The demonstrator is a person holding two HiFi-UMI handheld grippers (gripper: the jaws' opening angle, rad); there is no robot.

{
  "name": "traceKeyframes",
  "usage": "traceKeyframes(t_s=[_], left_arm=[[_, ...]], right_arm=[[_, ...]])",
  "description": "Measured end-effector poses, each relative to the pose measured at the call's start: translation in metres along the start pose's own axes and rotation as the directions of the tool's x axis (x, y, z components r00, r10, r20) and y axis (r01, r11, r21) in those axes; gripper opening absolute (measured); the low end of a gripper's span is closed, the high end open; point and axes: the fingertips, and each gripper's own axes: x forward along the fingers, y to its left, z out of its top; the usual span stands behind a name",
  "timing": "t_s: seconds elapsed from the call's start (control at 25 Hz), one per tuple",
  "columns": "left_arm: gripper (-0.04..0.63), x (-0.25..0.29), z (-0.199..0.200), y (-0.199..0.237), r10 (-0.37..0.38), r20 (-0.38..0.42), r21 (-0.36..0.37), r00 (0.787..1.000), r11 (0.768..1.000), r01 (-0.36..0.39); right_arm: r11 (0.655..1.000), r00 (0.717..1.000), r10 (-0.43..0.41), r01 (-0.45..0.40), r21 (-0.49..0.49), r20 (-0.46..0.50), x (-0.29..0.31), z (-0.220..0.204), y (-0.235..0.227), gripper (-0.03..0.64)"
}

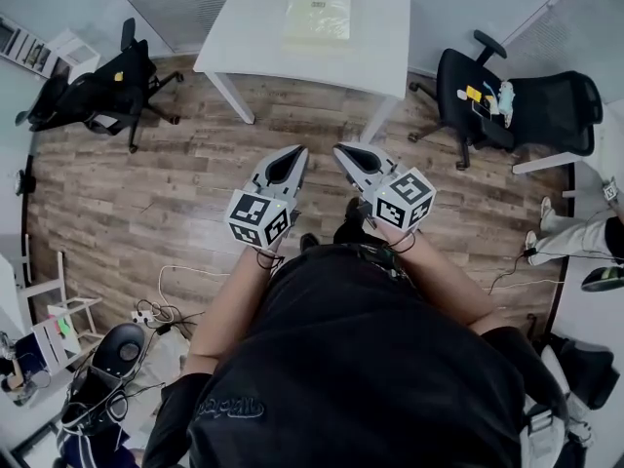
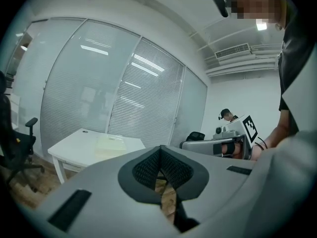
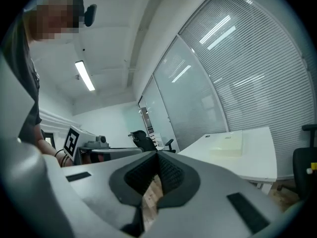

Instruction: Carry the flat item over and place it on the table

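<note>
1. The pale yellow, flat, nearly square packet lies on the white rectangular table at the top centre of the head view. It sits toward the table's far side, with a small label near its far edge.
2. The left gripper and the right gripper sit side by side at the centre of that view, above the brown wood-plank floor. Both are well apart from the table.
3. In its own view, the left gripper has its jaws clenched tip to tip. Only floor shows through the gap behind the tips, so it grasps nothing.
4. The right gripper is clenched the same way and is also empty.
5. The packet lies straight ahead of both grippers, up the frame. It appears left of centre in the left gripper view and right of centre in the right gripper view.
6. The two noses angle slightly inward and converge toward the packet, so neither looks clearly nearer. The packet's sides run square with the table edges, and it is too close to square to show a long axis.
7. As I judge it, the packet already rests on a table. If it must go elsewhere, the first move is a forward approach with the jaws released.
</note>
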Motion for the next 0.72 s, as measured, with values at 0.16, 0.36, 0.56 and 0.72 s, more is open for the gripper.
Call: traceKeyframes(t_s=[0.16,0.36,0.56,0.72], left_arm=[[0.014,-0.022,-0.005,-0.006,-0.025,0.001,0.012,1.0,1.0,0.025],[0.014,-0.038,-0.011,-0.012,-0.042,0.008,0.018,0.999,0.999,0.042],[0.014,-0.047,-0.011,-0.019,-0.057,0.015,0.018,0.998,0.998,0.057],[0.014,-0.053,-0.014,-0.026,-0.065,0.018,0.016,0.998,0.998,0.065]], right_arm=[[1.0,1.0,-0.014,0.014,-0.013,0.01,-0.004,-0.007,0.025,0.021],[0.999,1.0,-0.016,0.016,-0.028,0.011,-0.01,-0.016,0.045,0.021],[0.998,1.0,-0.016,0.016,-0.06,0.007,-0.014,-0.014,0.057,0.021],[0.997,1.0,0.001,0.0,-0.08,0.002,-0.013,-0.015,0.069,0.021]])
